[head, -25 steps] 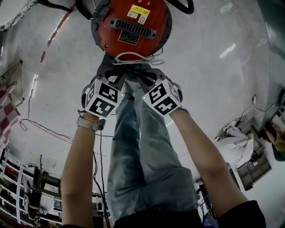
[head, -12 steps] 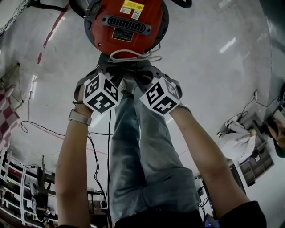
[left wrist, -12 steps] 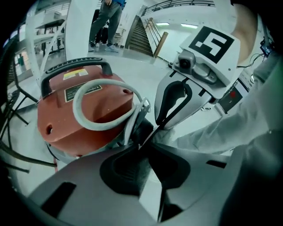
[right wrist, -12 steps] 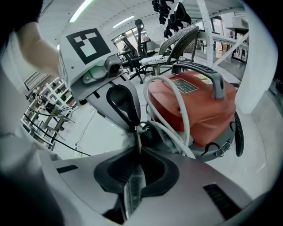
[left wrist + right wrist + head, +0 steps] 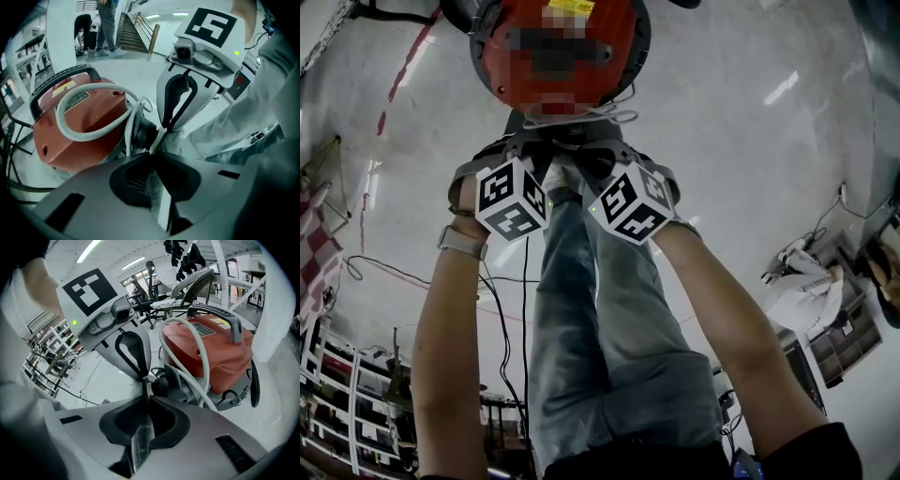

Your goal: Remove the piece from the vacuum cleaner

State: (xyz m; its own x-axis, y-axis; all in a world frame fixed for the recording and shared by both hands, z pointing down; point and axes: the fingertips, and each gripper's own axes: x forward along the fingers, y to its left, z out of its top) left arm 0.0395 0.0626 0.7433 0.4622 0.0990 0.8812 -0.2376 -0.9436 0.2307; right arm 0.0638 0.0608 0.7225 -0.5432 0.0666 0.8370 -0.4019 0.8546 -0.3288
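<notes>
The red vacuum cleaner [image 5: 502, 66] stands on the floor at the top of the head view, a white cord [image 5: 581, 117] looped on its near side. My left gripper [image 5: 551, 150] and right gripper [image 5: 586, 150] meet tip to tip at its front. In the left gripper view my shut left gripper [image 5: 156, 149] points at the black hose port [image 5: 143, 133], with the right gripper [image 5: 161, 131] just above. In the right gripper view my right gripper [image 5: 146, 392] is shut beside that port [image 5: 166, 378]. Nothing shows between either pair of jaws.
The person's legs in jeans [image 5: 600, 309] run down the middle of the head view. A thin black cable [image 5: 394, 272] crosses the floor at left, near shelving [image 5: 337, 394]. Bags and boxes [image 5: 806, 291] sit at right. Office chairs [image 5: 187, 287] stand behind the vacuum.
Both grippers have moved closer to the vacuum cleaner. The left one has shifted a little to the left and turned. Their jaws stay shut.
</notes>
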